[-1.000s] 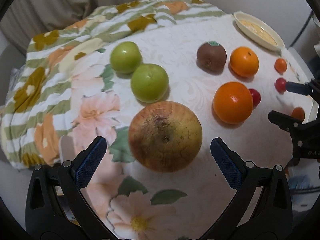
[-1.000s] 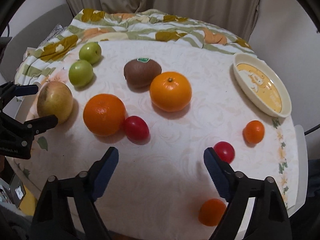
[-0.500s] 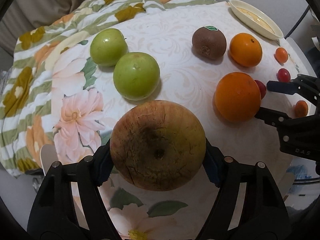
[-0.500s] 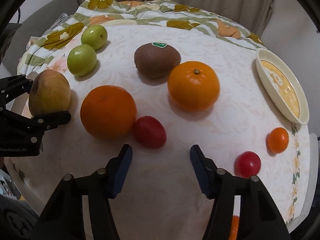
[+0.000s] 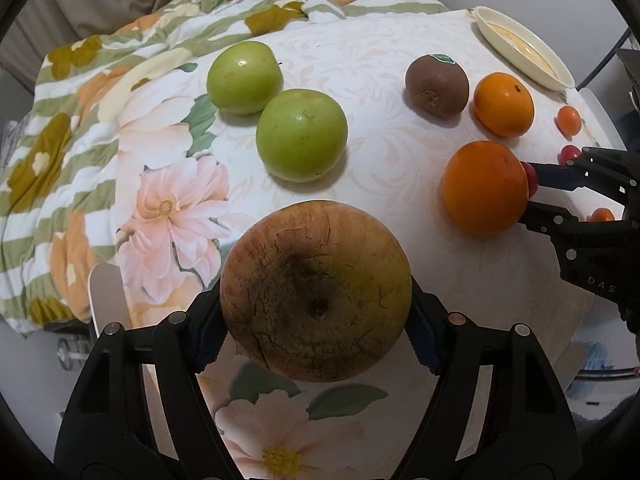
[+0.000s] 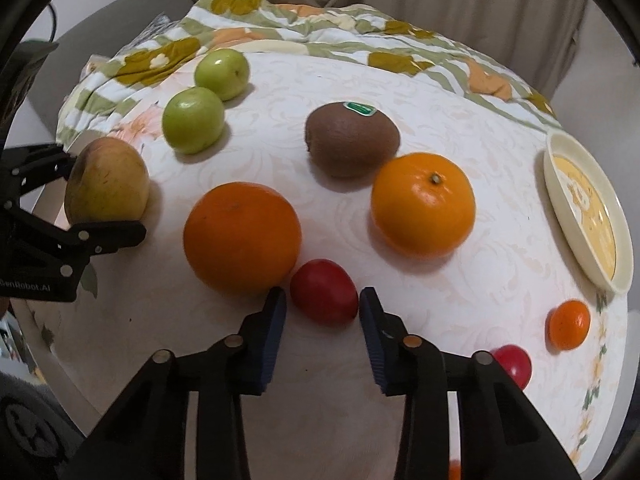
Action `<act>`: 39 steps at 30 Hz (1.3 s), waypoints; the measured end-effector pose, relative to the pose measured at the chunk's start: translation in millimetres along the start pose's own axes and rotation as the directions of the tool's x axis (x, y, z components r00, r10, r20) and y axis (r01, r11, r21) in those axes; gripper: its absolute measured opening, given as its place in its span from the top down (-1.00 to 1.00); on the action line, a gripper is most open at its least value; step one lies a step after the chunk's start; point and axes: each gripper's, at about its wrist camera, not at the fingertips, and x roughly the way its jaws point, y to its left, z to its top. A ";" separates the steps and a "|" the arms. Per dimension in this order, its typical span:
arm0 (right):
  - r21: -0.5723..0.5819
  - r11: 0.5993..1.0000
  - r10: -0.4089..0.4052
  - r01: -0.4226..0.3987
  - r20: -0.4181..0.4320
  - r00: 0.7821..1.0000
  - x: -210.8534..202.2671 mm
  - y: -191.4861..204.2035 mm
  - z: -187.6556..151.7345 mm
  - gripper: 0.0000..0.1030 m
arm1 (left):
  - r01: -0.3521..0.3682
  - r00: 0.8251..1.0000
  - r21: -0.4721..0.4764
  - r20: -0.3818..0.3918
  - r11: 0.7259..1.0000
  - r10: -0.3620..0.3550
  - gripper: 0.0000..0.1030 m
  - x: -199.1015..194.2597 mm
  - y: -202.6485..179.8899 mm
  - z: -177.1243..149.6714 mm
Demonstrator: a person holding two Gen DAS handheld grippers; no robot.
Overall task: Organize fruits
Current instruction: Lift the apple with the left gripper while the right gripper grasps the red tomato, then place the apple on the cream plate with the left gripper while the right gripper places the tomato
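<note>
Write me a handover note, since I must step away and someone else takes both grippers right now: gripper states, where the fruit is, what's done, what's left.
Left gripper: shut on the large apple, at the table's near-left edge.
Right gripper: jaws closing around the red tomato beside the big orange; pads not yet pressing.
Loose on the table: two green apples, kiwi, second orange, small orange fruit, another tomato.
Dish: holds no fruit.
Done: nothing sorted. Left: everything.

- The left gripper (image 6: 106,184), seen at the left edge of the right wrist view beside the apple (image 6: 106,182), bears white lettering reading "enRobot.AI", its start cut off.
- The right gripper (image 5: 530,196), just right of the large orange (image 5: 484,188), bears the letters "DAS", the rest hidden.
- The kiwi (image 6: 352,142) carries a green sticker (image 6: 361,108); its print is unreadable.
</note>
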 end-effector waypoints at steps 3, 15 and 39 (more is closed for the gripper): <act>-0.044 0.999 -0.005 0.005 0.002 1.000 -0.2 3.7 1.1 0.42 | 0.003 1.000 -0.012 -0.002 1.000 -0.003 -0.60 -1.5 3.0 -1.7; -0.019 0.999 -0.029 0.030 0.021 0.999 -20.8 1.3 0.0 0.44 | 0.002 1.000 -0.022 0.028 1.000 -0.002 -0.60 -23.2 8.8 5.8; 0.068 0.998 -0.029 0.015 0.222 0.975 -137.7 -147.4 27.7 0.44 | -0.076 0.957 -0.099 0.273 0.992 0.100 -0.60 -108.9 -120.2 142.7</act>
